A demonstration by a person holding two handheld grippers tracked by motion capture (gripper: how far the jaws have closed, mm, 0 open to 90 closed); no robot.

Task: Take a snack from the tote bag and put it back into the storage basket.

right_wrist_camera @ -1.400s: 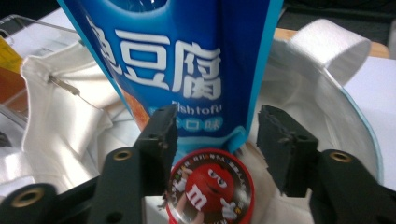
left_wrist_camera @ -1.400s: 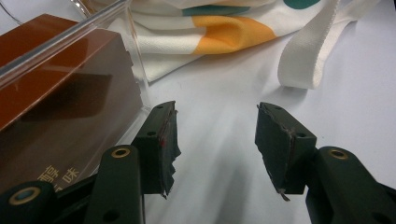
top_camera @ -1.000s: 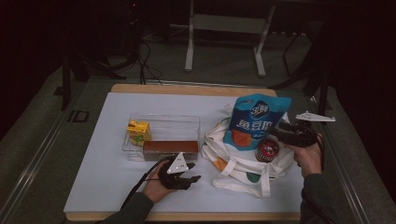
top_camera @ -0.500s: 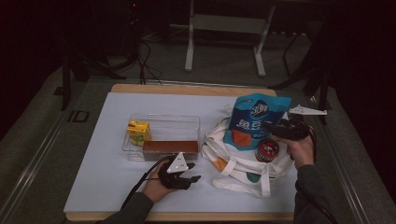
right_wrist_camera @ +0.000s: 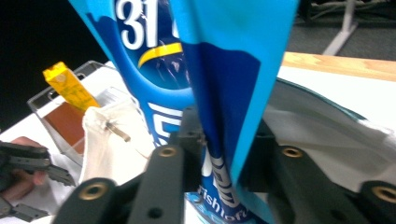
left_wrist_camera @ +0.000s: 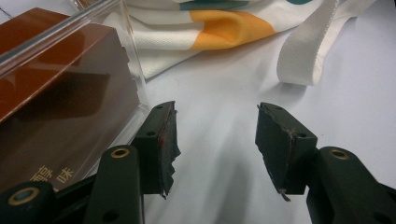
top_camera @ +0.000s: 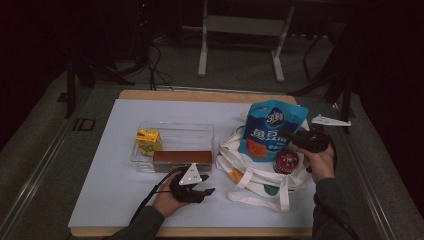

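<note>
A blue snack bag (top_camera: 270,130) stands upright in the white tote bag (top_camera: 255,175). My right gripper (top_camera: 291,137) is at the bag's right edge. Its jaws have just been closing, and in the right gripper view they pinch a fold of the blue snack bag (right_wrist_camera: 224,60), so the right gripper (right_wrist_camera: 224,149) is shut on it. My left gripper (top_camera: 207,189) rests on the white table cover, just in front of the clear plastic box (top_camera: 175,132). In its own view the left gripper (left_wrist_camera: 215,126) stands open with nothing between its pads.
The clear box holds a yellow carton (top_camera: 148,141) and a brown carton (top_camera: 182,159). A red can (top_camera: 286,161) lies in the tote beside the snack bag. A tote strap (left_wrist_camera: 308,46) lies on the cover ahead of the left gripper. A metal stand (top_camera: 240,30) is beyond the table.
The right gripper moved left from beside the tote to the snack bag's edge and shut on it. The left hand stayed put.
</note>
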